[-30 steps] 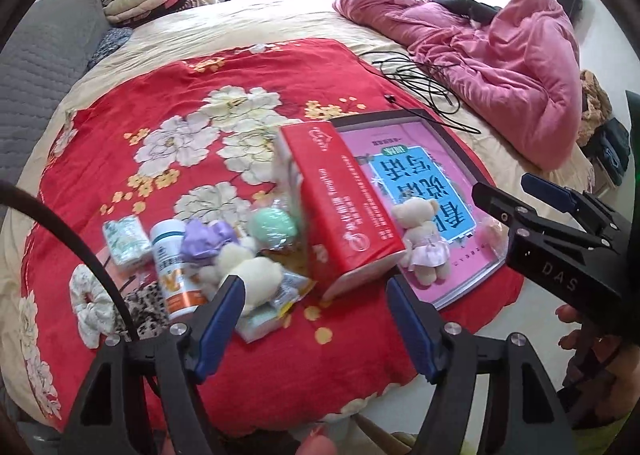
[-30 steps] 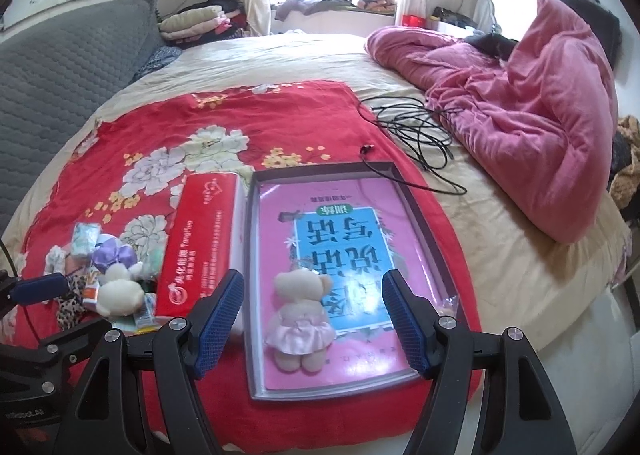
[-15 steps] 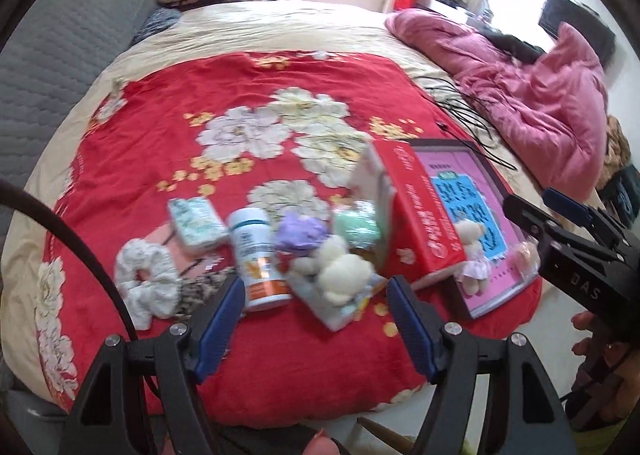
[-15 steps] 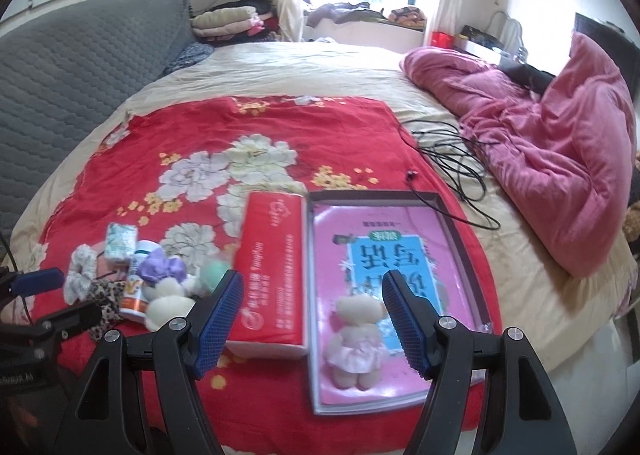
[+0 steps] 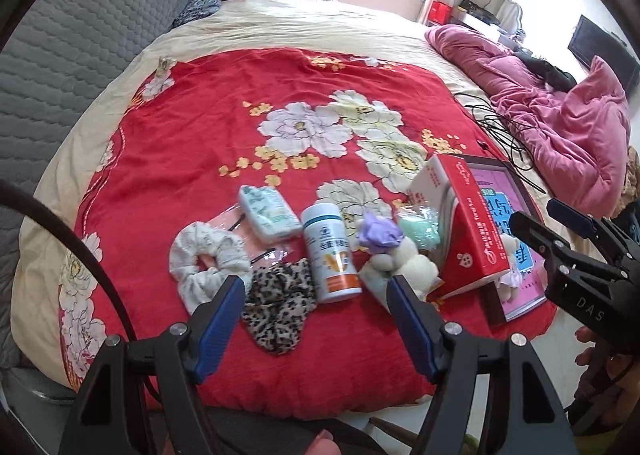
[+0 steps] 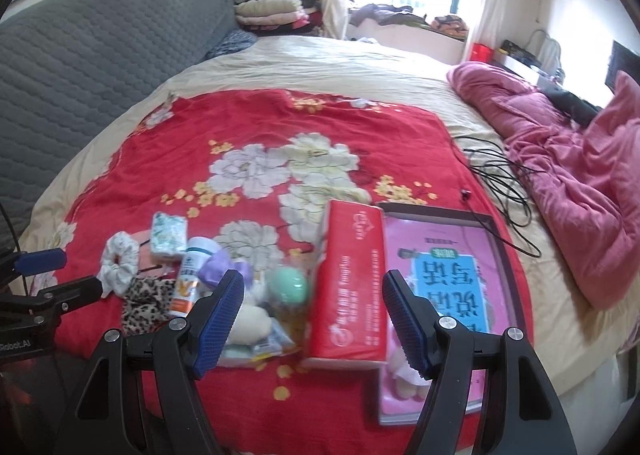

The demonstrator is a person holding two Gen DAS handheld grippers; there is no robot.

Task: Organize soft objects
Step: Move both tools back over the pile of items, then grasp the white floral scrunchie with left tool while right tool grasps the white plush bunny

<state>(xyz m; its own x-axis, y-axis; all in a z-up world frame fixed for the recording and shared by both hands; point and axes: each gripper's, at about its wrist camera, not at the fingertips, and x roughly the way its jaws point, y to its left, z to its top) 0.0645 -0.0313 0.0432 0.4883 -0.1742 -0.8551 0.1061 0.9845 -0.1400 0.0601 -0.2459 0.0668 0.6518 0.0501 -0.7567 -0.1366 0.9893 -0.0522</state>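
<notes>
Left claw (image 5: 314, 309) and right claw (image 6: 313, 305) agape, empty

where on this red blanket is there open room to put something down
Free: the red floral blanket beyond the white pill bottle, toward the grey quilted headboard. Crowded: the near edge, from white scrunchie to red tissue box and pink-lined tray.

"DAS" in white on black body of right tool (image 5: 570, 215). "Robot.AI", first letters unsure, on left tool (image 6: 42, 261). Red tissue box (image 6: 348, 287) print, bottle (image 5: 330, 253) label, upside-down Chinese characters on book cover (image 6: 448, 275): too blurred to read.
</notes>
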